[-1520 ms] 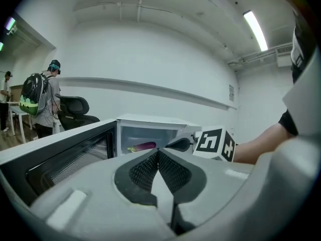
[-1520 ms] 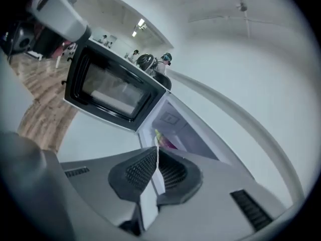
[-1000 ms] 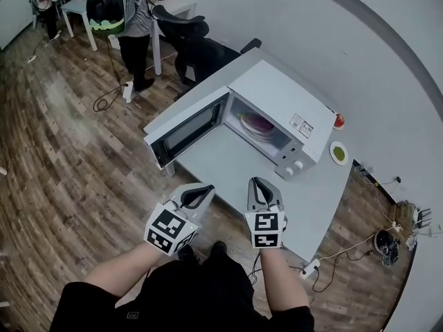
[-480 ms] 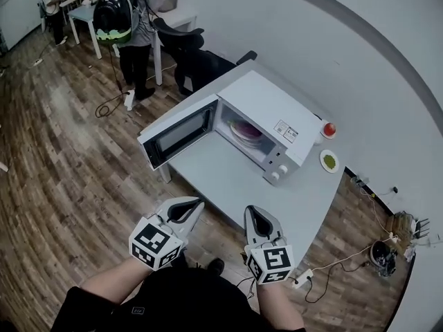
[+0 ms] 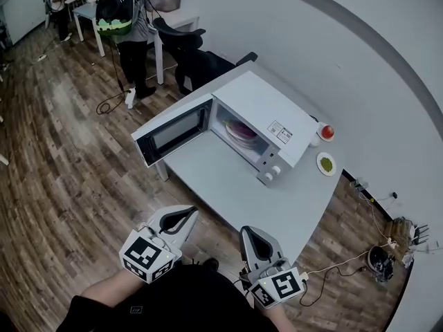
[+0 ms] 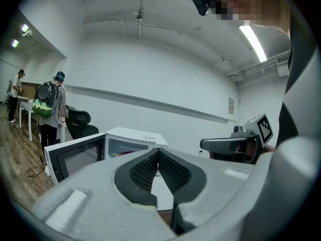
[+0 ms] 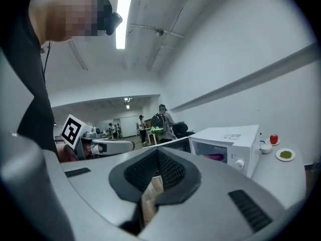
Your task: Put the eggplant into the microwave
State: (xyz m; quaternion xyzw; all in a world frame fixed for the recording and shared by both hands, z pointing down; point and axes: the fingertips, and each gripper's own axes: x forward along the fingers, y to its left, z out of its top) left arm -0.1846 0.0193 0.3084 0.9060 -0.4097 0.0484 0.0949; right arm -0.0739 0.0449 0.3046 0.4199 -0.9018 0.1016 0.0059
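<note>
Head view shows the left gripper [image 5: 187, 214] and right gripper [image 5: 250, 235] close to the person's body, short of the counter [image 5: 235, 185], both pairs of jaws clenched on nothing. What remains is probably the open door [image 5: 173, 133]: push its free edge steadily with one gripper, without jolting the microwave [image 5: 266, 113]. Inside, the eggplant [image 7: 214, 156] lies level on a plate [image 5: 239, 134], long axis seemingly across the cavity; stem end unclear.

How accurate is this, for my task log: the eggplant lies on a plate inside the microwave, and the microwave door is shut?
One thing is wrong: the microwave door stands open, as the head view shows. The eggplant does lie on the plate inside the microwave.
</note>
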